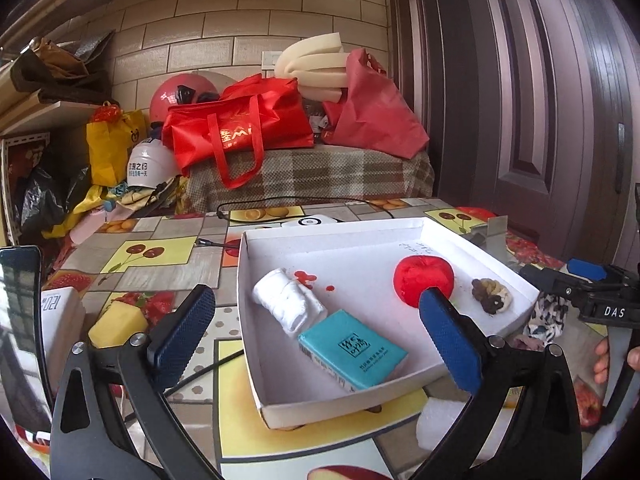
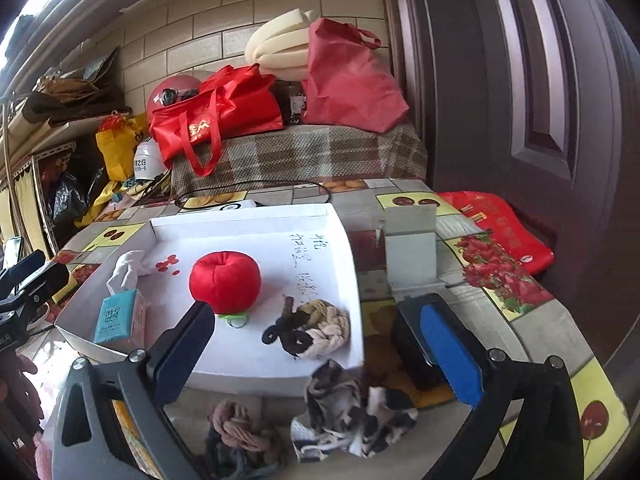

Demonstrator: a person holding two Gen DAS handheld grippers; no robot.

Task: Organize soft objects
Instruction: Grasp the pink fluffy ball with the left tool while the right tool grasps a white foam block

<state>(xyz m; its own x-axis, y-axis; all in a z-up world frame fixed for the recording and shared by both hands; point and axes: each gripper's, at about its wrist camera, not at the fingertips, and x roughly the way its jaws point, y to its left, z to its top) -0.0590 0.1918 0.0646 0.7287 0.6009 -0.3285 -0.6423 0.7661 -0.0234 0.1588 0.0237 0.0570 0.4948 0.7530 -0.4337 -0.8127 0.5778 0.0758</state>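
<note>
Fruit-print tablecloth [image 2: 500, 276] under white tray [image 1: 256, 376], tiled wall [image 1: 224, 28], dark door [image 2: 520, 80], both tools spread, holding nothing

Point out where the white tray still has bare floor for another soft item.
The tray is bare along its far side, beyond the red plush apple up to the back wall, and between the apple and the handwriting. The near side is crowded: rolled white cloth, teal tissue pack, braided rope knot.

white foam block [image 1: 434, 420] partly hidden behind left gripper fingers [image 1: 448, 336].
</note>
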